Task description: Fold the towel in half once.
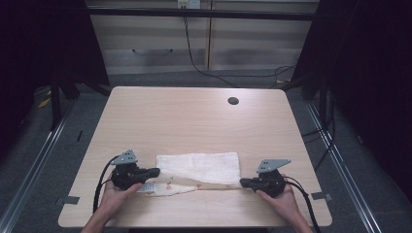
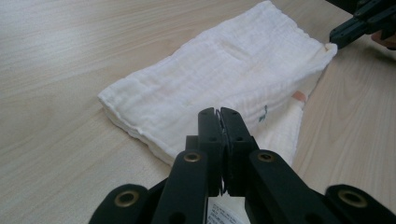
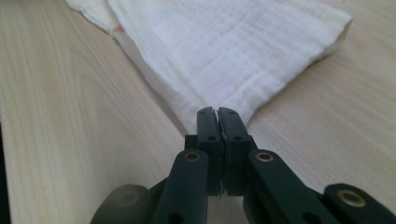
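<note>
Both forearms come in from the near edge, one gripper per hand. Left hand [image 1: 111, 196] wraps the left gripper [image 1: 154, 171] from below, jaws pointing inward twd the other side, pressed together. Right hand [image 1: 282, 199] cups the right gripper [image 1: 243, 183], jaws pointing back inward, also closed tight. Both held low & roughly level, well apart

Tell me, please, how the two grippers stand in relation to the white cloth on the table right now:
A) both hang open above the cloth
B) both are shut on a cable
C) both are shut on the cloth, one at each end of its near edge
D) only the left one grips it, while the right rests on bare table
C: the left gripper and the right gripper each have their jaws closed on the white cloth, at opposite ends of its near edge.
</note>
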Tool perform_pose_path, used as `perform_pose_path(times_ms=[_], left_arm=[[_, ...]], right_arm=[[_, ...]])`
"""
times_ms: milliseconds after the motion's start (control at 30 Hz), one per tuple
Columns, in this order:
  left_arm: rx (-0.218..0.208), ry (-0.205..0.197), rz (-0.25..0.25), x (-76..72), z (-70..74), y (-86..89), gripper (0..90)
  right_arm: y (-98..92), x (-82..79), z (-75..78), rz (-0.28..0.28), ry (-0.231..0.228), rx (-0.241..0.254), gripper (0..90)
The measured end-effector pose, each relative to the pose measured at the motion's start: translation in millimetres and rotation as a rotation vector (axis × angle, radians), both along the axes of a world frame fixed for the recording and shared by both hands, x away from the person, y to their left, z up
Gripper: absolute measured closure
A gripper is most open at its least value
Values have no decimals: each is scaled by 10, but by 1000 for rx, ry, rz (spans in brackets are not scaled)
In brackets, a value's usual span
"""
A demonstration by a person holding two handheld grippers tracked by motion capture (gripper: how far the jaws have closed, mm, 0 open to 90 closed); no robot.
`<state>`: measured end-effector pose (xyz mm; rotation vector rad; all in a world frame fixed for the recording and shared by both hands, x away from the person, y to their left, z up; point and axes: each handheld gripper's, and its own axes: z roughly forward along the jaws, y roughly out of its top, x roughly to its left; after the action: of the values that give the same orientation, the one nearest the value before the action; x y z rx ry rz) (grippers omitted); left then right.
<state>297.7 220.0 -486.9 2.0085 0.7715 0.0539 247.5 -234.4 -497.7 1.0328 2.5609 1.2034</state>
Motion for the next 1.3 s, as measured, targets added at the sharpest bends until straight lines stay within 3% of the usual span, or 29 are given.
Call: perform_pose_path(times_ms=[200,433,533,667,833,1000,1067,1100,1167,1300], left_arm=[[-6,-2,2,-14,5,9,881],[3,-10,-42,-119,19,11,849],[-54,4,-32,-104,43,64,833],[-83,1,-20,-103,75,91,802],[-54,11,-23,-86,46,50,777],[-6,29,-44,-69,-10,-46,739],[9,32,-44,-51,-33,-80,734],[8,32,-42,-40,-44,-87,724],[10,38,-30,-18,-64,-97,722],[27,47,-25,19,-79,-122,741]], right_arm=[[4,-8,-53,2,-2,-3,885],[9,-23,-61,-11,-7,0,885],[9,-22,-61,-11,-6,1,885],[4,-8,-58,-4,-2,-2,883],[4,-3,-57,-6,-1,-1,869],[26,-32,-11,12,8,-5,766],[25,-71,60,7,-16,-5,731],[-11,-102,155,-1,-45,22,700],[-32,-104,187,-11,-52,40,695],[-129,21,292,-77,-82,87,679]])
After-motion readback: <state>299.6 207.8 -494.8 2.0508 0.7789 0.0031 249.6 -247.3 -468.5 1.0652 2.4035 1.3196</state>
